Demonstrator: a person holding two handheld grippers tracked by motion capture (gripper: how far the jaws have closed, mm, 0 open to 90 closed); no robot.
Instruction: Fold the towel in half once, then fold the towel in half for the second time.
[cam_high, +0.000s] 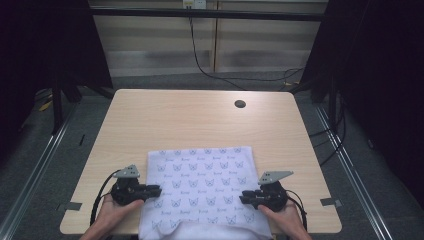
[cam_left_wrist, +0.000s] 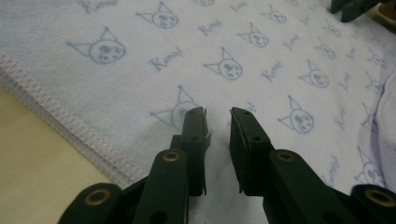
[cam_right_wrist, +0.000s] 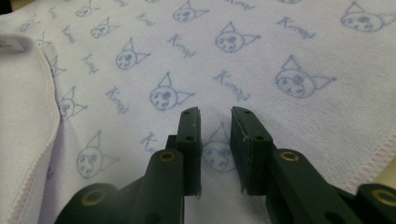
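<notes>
I have the printed towel (cam_high: 200, 192) lying flat on the near half of the table (cam_high: 200, 120), its near edge draped over the table's front. My left gripper (cam_high: 156, 190) sits over the towel's left side, my right gripper (cam_high: 243, 198) over its right, both pointing inward. Each has its 2 jaws a narrow gap apart with nothing pinched (cloth shows through the gaps). I judge this the approach to a fold: next I need each gripper to catch a side edge.
</notes>
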